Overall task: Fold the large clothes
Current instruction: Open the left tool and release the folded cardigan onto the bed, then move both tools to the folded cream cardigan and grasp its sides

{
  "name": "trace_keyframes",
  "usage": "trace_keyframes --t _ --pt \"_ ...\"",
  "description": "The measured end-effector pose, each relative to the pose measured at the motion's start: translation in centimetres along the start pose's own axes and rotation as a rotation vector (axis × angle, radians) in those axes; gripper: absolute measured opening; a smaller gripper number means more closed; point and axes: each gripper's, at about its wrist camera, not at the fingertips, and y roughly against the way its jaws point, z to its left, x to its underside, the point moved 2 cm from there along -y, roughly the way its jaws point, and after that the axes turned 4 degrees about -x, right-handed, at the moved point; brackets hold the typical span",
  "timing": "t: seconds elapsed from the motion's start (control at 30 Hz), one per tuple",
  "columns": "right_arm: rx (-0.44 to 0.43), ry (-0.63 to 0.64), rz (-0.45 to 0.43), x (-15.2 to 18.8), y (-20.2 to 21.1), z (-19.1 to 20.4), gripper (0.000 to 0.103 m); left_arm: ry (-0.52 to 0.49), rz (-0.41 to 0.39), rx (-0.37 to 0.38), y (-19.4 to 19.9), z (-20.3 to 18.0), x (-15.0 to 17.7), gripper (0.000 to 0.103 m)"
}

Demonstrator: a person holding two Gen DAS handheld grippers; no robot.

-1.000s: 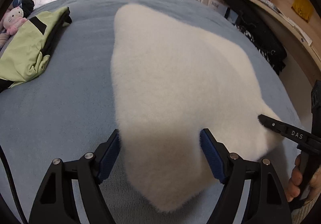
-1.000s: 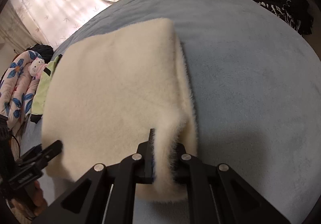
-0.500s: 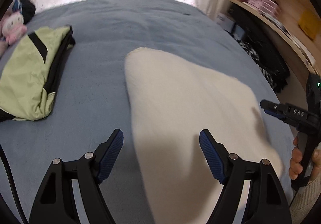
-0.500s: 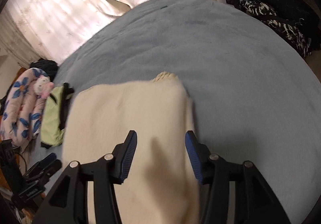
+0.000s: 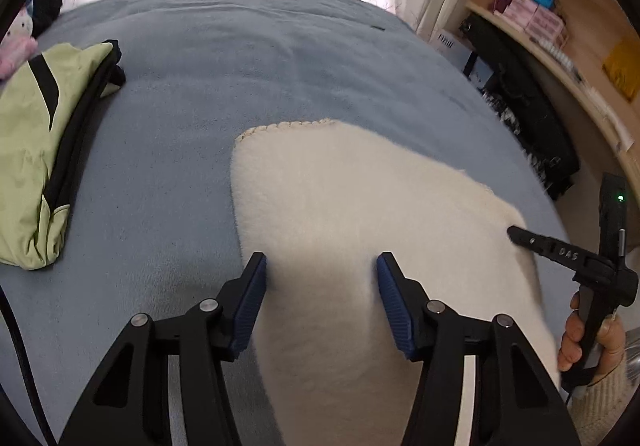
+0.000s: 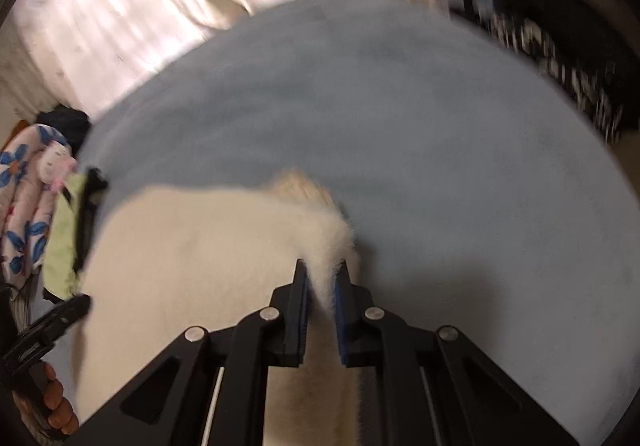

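A cream fleece garment (image 5: 360, 206) lies folded on the blue bed (image 5: 240, 58), its stitched hem on the far side. My left gripper (image 5: 320, 274) hangs over its near left part with the jaws closing. The fleece runs between the blue pads (image 5: 252, 286), which do not visibly squeeze it. My right gripper (image 6: 320, 278) is shut on a pinched ridge at the garment's (image 6: 192, 266) right edge. In the left wrist view the right gripper (image 5: 514, 233) touches the fleece's right corner, with a hand beneath it. The right wrist view is blurred, and the left gripper (image 6: 80, 304) shows at its lower left.
A folded light-green jacket (image 5: 36, 118) lies on the bed's left side, with a plush toy (image 6: 56, 162) and a flowered cloth beyond it. Black bags (image 5: 528, 118) and a wooden shelf (image 5: 560, 26) stand off the right side. Curtains hang behind the bed.
Both grippers drew back toward the near side, so more bed shows beyond the fleece. The right gripper let go, then shut again on the right edge. The left jaws narrowed.
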Motion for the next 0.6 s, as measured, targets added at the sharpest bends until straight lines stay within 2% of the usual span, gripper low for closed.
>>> trace_keyframes --t 0.27,0.37,0.6 --pt "-0.003 -0.020 -0.042 0.0 3.2 0.6 0.016 -0.005 0.009 -0.034 1.4 -0.5 -0.4 0.056" --pt "-0.006 0.007 -0.076 0.5 5.4 1.6 0.016 0.003 0.007 -0.044 3.2 -0.3 0.0 0.061" --pt "-0.029 0.036 -0.134 2.9 10.3 3.9 0.017 -0.008 -0.034 -0.061 8.5 -0.9 1.1 0.067"
